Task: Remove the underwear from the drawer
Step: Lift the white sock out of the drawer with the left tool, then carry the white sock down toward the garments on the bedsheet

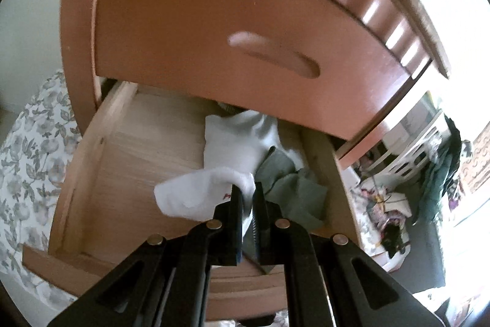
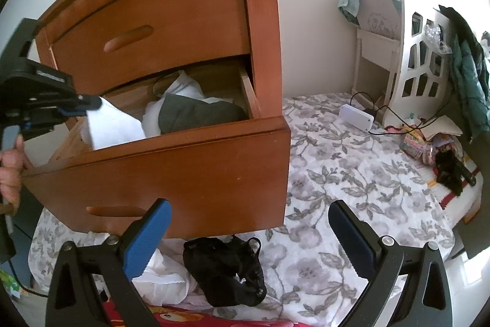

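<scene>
Progress looks partial, judging by how the clothes lie. At the far left of the right wrist view, a person's hand (image 2: 10, 173) holds the left gripper (image 2: 92, 103) over the open drawer (image 2: 159, 161), and its jaws are clenched on a white garment (image 2: 113, 127) that hangs over the drawer's left half, lifted but not yet clear of the front panel. The left wrist view shows the same grip from close by: left gripper (image 1: 248, 195) pinching the white garment (image 1: 196, 198) by one edge, the bare drawer (image 1: 131, 161) floor to its left. To the right of that piece, more white cloth (image 1: 235, 140) and a grey-green garment (image 1: 291, 192) remain inside, against the drawer's right side, so several items are left to take out. Below the drawer front, a black piece of underwear (image 2: 226, 271) lies on the flowered bedsheet (image 2: 352, 189) beside crumpled white fabric (image 2: 165, 281); these appear already removed. Around them the right gripper (image 2: 249, 238) stands released, jaws spread wide and holding nothing, just above the black underwear.
</scene>
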Demonstrator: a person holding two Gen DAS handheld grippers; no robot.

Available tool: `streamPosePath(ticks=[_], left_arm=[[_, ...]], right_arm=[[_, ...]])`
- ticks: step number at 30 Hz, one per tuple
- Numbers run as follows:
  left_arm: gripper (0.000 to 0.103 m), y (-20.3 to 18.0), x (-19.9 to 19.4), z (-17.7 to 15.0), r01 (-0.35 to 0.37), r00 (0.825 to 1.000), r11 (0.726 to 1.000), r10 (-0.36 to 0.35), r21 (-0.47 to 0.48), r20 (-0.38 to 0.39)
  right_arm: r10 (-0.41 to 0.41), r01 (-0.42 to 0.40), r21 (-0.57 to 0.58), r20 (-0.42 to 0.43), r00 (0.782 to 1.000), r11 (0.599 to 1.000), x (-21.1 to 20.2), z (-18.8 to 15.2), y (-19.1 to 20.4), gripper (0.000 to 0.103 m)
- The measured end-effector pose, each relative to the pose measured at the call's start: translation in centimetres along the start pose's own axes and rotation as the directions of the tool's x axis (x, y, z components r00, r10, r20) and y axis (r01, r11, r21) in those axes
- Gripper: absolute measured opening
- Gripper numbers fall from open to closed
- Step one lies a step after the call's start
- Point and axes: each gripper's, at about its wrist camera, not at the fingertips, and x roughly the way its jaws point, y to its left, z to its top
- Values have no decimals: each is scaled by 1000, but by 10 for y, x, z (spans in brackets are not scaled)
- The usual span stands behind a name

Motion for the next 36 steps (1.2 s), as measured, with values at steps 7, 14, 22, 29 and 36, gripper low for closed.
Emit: streamPosePath(ticks=[7,14,22,29,36], left_arm=[[5,6,-30,-2,49,996,998,-47,-31,70],[5,-3,-66,-5,75,984,997,-72,-14,161],[5,-5,-111,-21,107,964,994,-103,-2,244],[5,7,-144,-40,130,946,990,-111,-44,306],[5,16,-171,-56,142,930,988,-112,-62,349]], right_arm=[[-18,18,-21,4,1000,1000,-1,0,4,103],[-36,36,-41,11,999,999,-2,0,8,103],[-52,54,-59,24,998,997,-4,0,11,103],[-74,78,-100,40,996,992,-6,-1,20,103],[-91,97,-130,50,995,987,-7,-1,25,103]])
